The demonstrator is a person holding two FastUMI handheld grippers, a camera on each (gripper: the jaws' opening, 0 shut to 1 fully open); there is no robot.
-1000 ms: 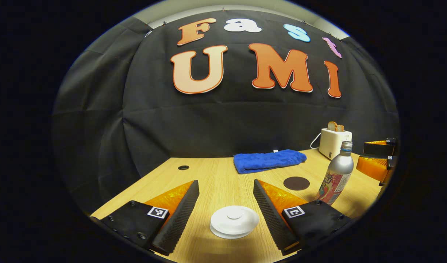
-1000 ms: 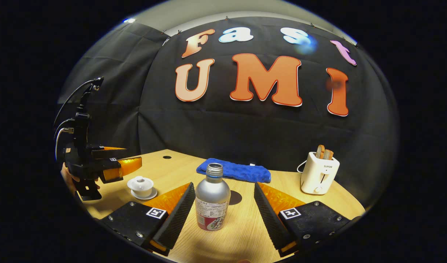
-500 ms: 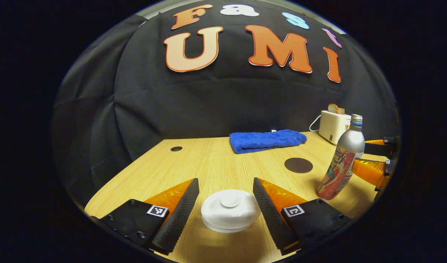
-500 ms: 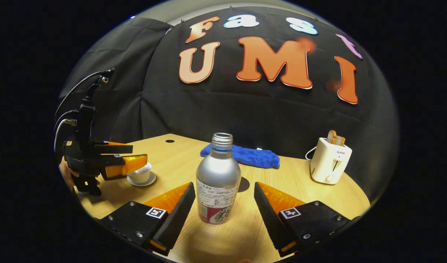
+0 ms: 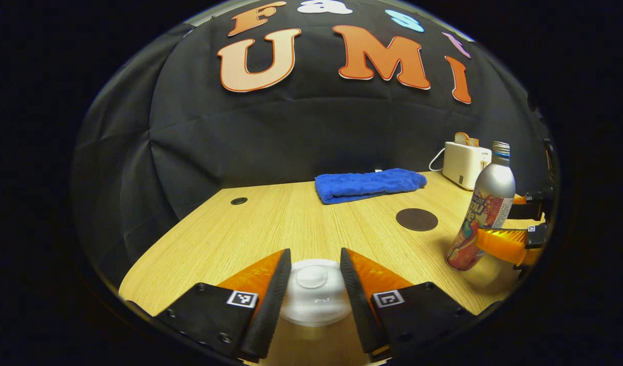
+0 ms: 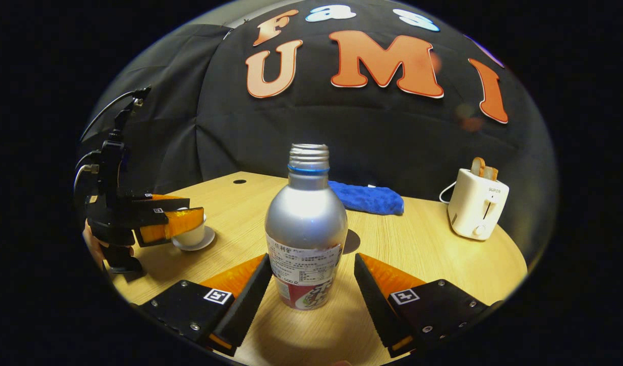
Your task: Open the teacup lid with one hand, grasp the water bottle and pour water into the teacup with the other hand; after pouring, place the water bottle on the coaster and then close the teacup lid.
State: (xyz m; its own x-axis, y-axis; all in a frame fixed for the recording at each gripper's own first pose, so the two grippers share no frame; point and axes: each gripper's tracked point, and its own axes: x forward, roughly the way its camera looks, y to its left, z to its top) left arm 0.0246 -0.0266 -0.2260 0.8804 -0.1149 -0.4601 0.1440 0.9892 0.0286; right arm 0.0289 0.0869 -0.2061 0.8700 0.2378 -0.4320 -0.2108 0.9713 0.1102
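While my left gripper [image 5: 315, 277] is narrowing around the teacup lid [image 5: 314, 290] (contact unclear), my right gripper [image 6: 311, 284] is straddling the water bottle [image 6: 305, 239], jaws wide.

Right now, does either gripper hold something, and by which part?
Cannot tell: left gripper flanks the teacup lid at its rim; right gripper straddles the water bottle low down, open.

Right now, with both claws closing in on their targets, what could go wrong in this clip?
1. The left claw straddles the teacup lid low at its broad rim, not the knob; squeezing there might lift or tip the whole teacup off its saucer.
2. The water bottle is uncapped, and the right claw brackets only its lower part; a low grip could let it swing and spill.
3. The coaster lies close behind the bottle; a shove could shift it.
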